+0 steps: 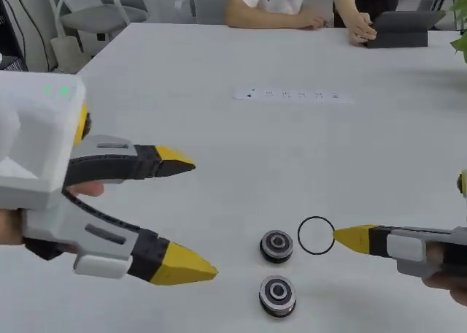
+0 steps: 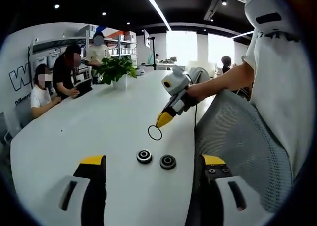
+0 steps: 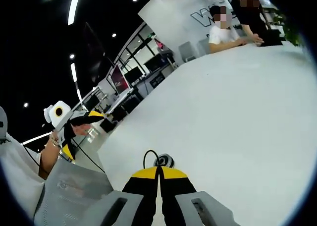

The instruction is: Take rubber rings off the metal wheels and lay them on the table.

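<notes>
Two metal wheels with dark rims lie flat on the white table (image 1: 219,114), one (image 1: 276,246) just beyond the other (image 1: 278,296); in the left gripper view they are wheel (image 2: 144,156) and wheel (image 2: 168,162). My right gripper (image 1: 341,238) comes in from the right, shut on a thin black rubber ring (image 1: 316,235) that sticks out from its yellow tips, beside the farther wheel. The right gripper view has the ring (image 3: 147,157) rising from my shut right gripper (image 3: 158,170), with a wheel (image 3: 163,160) behind. My left gripper (image 1: 193,216) hovers open at the left, holding nothing.
A white power strip (image 1: 292,95) lies mid-table. At the far edge, people sit with a dark tablet (image 1: 405,30). A green plant (image 1: 461,33) stands at the right edge, an office chair (image 1: 95,12) at the far left corner.
</notes>
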### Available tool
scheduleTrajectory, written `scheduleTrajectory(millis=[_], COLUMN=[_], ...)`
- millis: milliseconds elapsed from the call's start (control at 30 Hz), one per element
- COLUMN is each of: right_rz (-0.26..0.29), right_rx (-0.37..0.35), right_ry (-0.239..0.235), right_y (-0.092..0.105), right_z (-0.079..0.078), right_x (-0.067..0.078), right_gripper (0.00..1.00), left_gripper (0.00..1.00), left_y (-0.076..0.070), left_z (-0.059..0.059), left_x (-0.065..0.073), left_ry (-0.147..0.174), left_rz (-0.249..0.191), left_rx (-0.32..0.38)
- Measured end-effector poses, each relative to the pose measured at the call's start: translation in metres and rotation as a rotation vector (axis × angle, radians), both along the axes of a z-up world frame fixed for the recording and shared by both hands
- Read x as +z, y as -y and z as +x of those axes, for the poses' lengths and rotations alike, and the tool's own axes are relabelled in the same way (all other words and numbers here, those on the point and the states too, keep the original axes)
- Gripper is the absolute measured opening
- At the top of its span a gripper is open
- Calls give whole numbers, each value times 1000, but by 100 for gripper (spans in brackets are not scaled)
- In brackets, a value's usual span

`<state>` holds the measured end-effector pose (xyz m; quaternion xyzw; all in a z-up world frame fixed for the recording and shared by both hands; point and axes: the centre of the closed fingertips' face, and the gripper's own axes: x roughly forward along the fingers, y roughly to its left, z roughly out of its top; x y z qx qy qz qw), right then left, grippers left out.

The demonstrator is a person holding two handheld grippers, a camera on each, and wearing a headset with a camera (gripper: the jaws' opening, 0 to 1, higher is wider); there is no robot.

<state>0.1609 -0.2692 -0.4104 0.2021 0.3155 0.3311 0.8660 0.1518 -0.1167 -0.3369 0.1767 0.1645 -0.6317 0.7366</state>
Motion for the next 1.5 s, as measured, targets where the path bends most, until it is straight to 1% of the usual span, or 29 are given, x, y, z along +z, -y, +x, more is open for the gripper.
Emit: scheduleTrajectory(millis=[33,133,233,267,367,433,533,667,767,867,967,1067,1200,1300,1367,1500], right_rz=[4,15,7,3,-4,-1,4,2,10,19,22,34,51,59,61,57], right_rx=[-9,-25,-33,-33,-36,-41,-53,-66,-77,-85,-89,-100,-119,-130,-133,-134], right_ry=[3,2,5,8,16,20,30,47,54,58,67,79,97,108,114,128], right_y=[2,6,8,8,10,11,14,17,20,20,21,23,27,29,29,29], right_z=[1,2,2,2,3,3,5,6,7,8,8,9,12,13,14,15], right_x=[1,3,4,4,6,7,11,16,19,22,26,31,39,44,45,50], right_gripper=[0,0,0,0,0,0,0,0,0,0,0,0,0,0,0,0], left_gripper=[75,76,76,76,77,77,78,80,82,85,86,88,94,96,99,99], left_y=[-5,-15,-25,-27,-35,-40,-47,-55,-61,-63,-63,-63,-62,-62,-62,-63], left_z=[1,-1,-1,-1,2,3,3,2,2,1,-1,-4,-6,-6,-7,-6], left_x=[1,1,-1,-1,2,3,2,-4,-7,-9,-12,-17,-22,-24,-25,-27], left_ry=[5,6,28,28,21,18,18,-1,-7,-13,-18,-34,-47,-52,-54,-57], left_rz=[2,5,19,19,-12,-22,-27,-27,-34,-51,-54,-61,-75,-77,-79,-81], left_rx=[17,42,69,79,125,148,173,205,232,254,259,275,294,301,308,324])
